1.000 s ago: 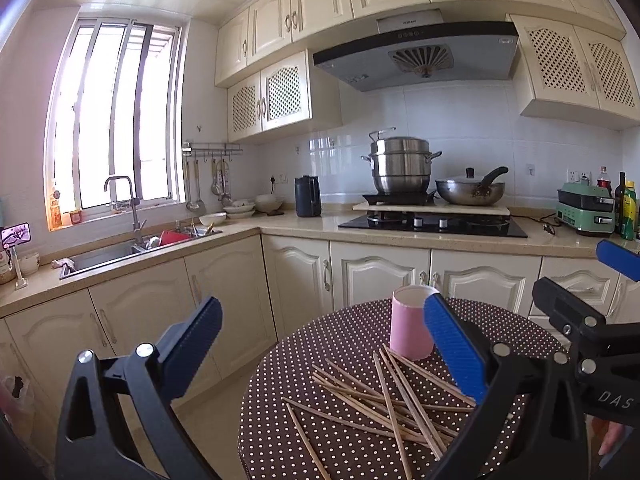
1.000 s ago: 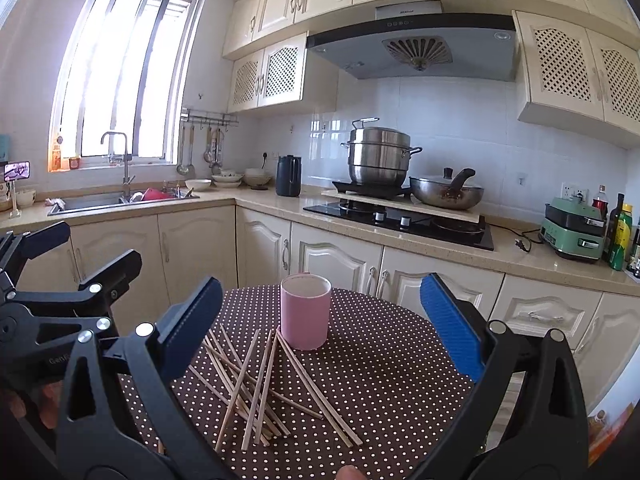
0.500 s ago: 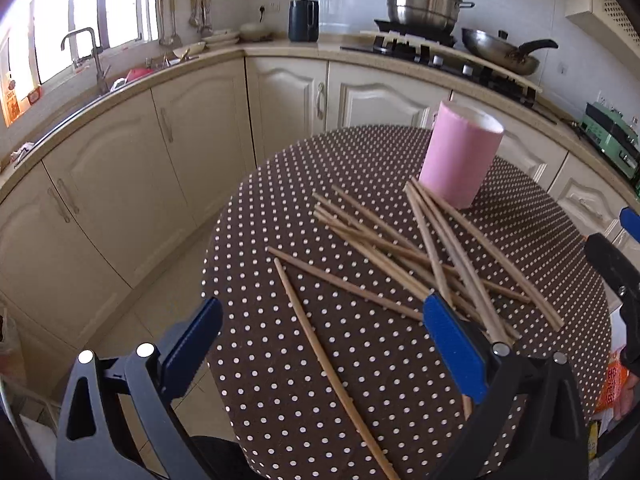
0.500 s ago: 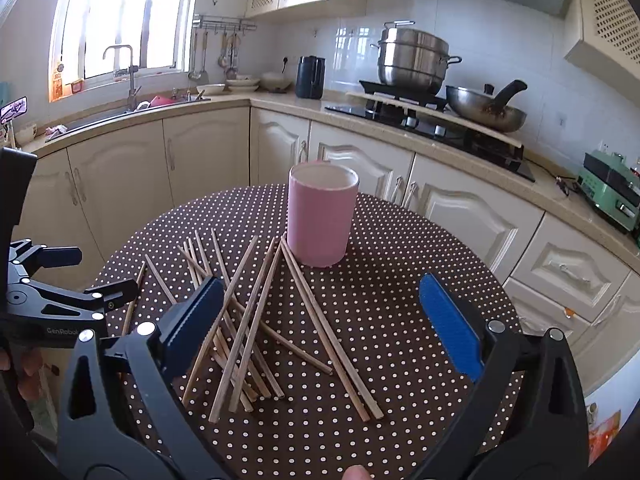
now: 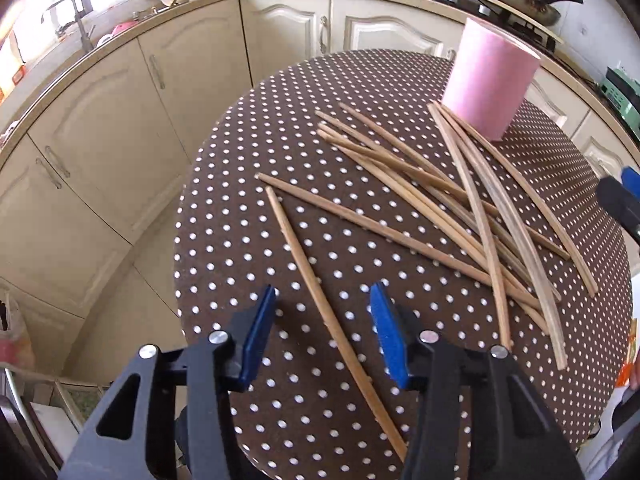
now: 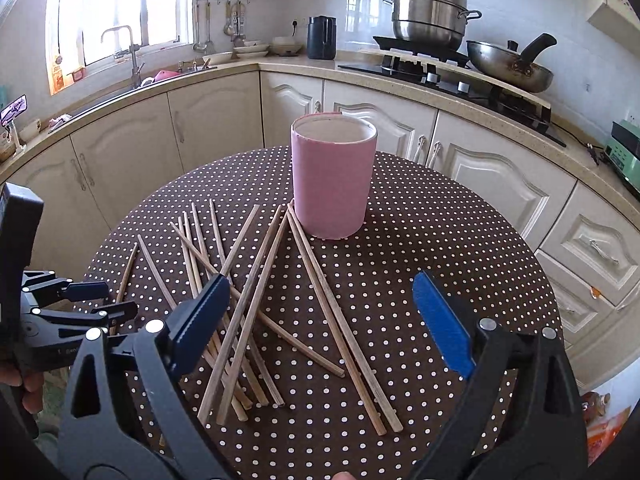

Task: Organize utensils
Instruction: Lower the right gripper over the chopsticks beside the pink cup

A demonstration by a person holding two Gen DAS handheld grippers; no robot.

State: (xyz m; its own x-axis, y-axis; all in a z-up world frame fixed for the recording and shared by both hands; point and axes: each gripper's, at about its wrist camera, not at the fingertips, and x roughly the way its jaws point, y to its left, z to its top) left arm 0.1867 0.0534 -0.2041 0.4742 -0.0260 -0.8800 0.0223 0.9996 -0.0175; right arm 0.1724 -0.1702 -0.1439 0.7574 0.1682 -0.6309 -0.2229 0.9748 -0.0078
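one pink cup (image 6: 333, 178) stands beside about twelve scattered chopsticks (image 6: 256, 304) on the dotted counter (image 6: 460, 256). left gripper (image 5: 322, 330) released, straddling one lone chopstick (image 5: 320, 300). right gripper (image 6: 320, 320) released, empty.

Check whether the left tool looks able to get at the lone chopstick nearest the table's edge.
Probably yes. The left tool is open, its fingers straddling that chopstick, which lies apart from the pile with nothing over it.

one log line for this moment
left gripper: open, straddling lone wooden chopstick | right gripper: open above chopstick pile | pink cylindrical cup: upright, empty
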